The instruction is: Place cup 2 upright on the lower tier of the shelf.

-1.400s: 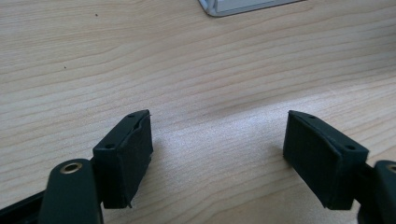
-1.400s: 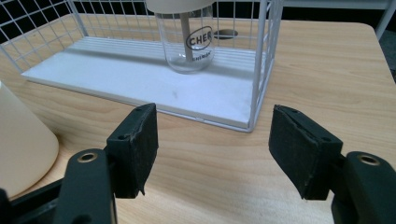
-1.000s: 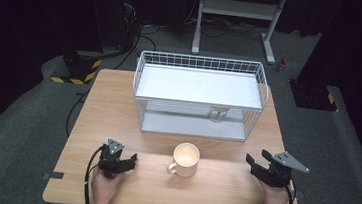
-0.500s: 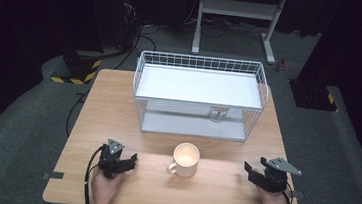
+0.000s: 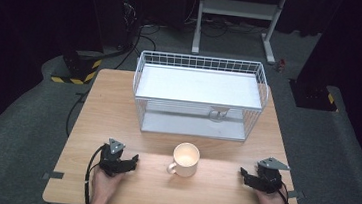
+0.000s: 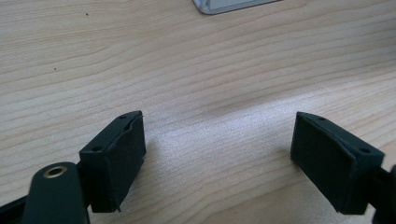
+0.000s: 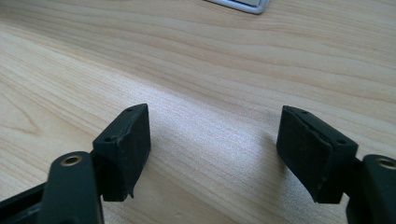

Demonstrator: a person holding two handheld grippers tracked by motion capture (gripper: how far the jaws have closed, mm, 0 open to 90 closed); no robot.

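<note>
Resting on tabletop (image 5: 118,111): left tool (image 5: 133,160) and right tool (image 5: 243,175), both gaping wide, having just been opening, nothing between. Mug (image 5: 184,159) sitting midway between them, untouched.

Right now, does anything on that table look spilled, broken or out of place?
Nothing stands out. The cream mug stands upright on the wooden table, no spill around it. The white wire rack sits square behind it. Both grippers, left and right, rest near the front edge, jaws open, holding nothing.
</note>
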